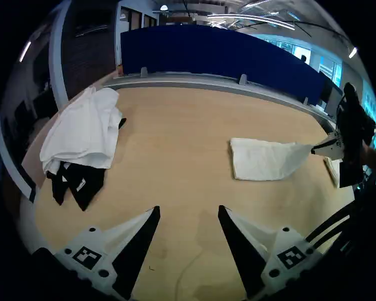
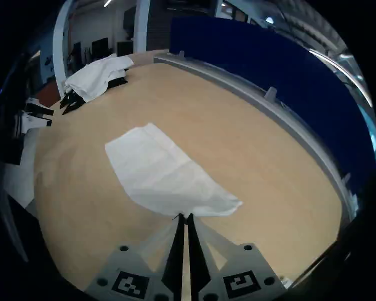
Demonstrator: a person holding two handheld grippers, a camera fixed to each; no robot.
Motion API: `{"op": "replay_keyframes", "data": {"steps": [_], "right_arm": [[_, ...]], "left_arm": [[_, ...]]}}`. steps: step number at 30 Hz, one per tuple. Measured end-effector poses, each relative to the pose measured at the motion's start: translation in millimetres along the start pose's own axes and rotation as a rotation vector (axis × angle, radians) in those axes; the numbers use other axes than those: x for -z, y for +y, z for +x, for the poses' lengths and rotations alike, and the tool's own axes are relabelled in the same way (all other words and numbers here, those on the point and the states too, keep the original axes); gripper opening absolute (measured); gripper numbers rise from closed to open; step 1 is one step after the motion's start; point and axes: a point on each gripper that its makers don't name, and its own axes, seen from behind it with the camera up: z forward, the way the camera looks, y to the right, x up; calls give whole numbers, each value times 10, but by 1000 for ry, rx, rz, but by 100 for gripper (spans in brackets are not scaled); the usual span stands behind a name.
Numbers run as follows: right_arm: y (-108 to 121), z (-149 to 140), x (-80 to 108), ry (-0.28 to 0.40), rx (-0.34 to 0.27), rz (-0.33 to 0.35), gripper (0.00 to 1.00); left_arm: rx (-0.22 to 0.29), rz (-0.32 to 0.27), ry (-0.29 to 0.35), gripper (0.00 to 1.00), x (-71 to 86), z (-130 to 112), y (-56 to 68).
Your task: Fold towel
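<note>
White towel (image 2: pixel 160 173) lies on desk (image 2: pixel 248 150), near corner pinched tight in right claw (image 2: pixel 184 216). The left claw (image 1: pixel 189 210) gapes wide, empty. Risk: thin pinch slips, one-sided pull skews fold.

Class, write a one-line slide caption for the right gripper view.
Right gripper shut on the near edge of a white towel on a wooden table, clothes pile at the far end.

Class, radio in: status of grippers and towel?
Left gripper open, empty. Right gripper shut on white cloth towel, near edge. White and black clothes pile well clear.
</note>
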Motion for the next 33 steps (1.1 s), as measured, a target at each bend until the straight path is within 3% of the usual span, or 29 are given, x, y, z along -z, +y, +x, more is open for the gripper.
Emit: {"op": "replay_keyframes", "data": {"steps": [8,20,27,33], "right_arm": [[-41,382,86,33,72,-2,5],[-196,498,71,24,119,11,5],[-385,712,-42,31,165,42,5],[-707,931,-256,30,227,93,5]], "left_arm": [[20,1,13,85,41,3,-58],[27,4,16,85,96,-10,-148],[38,20,29,85,155,13,-256],[61,40,45,85,254,16,-356]]}}
